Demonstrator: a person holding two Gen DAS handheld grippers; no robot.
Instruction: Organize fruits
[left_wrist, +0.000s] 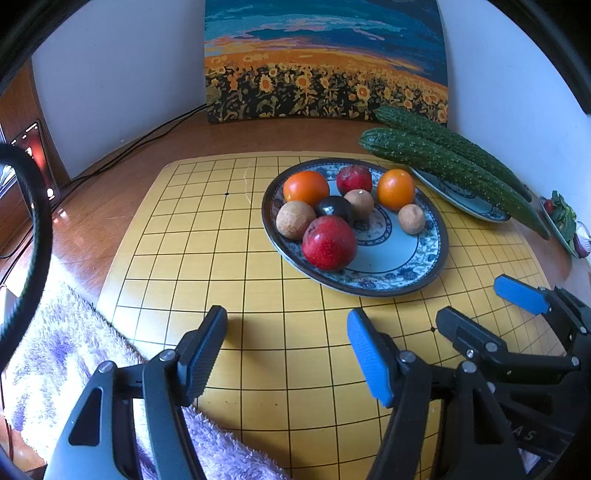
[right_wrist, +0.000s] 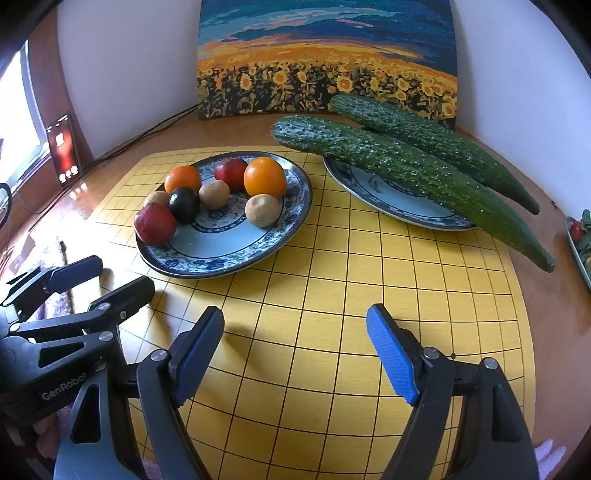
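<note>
A blue-patterned plate (left_wrist: 399, 258) (right_wrist: 236, 247) on the yellow grid board holds several fruits: two oranges (left_wrist: 306, 187) (right_wrist: 264, 176), red plums (left_wrist: 328, 242) (right_wrist: 155, 223), a dark plum (left_wrist: 335, 207) (right_wrist: 183, 204) and brown round fruits (left_wrist: 411, 218) (right_wrist: 263, 209). Two cucumbers (left_wrist: 450, 170) (right_wrist: 406, 166) lie across a second plate (left_wrist: 461, 199) (right_wrist: 391, 203) at the right. My left gripper (left_wrist: 286, 350) is open and empty, near the board's front. My right gripper (right_wrist: 295, 350) is open and empty, right of the left one; it also shows in the left wrist view (left_wrist: 480, 306).
A sunflower painting (left_wrist: 325, 62) leans on the back wall. A phone (right_wrist: 63, 149) stands at the left with cables behind. A fluffy purple-white cloth (left_wrist: 74, 369) lies at the board's left front. A dish with greens (left_wrist: 565, 221) sits at the far right.
</note>
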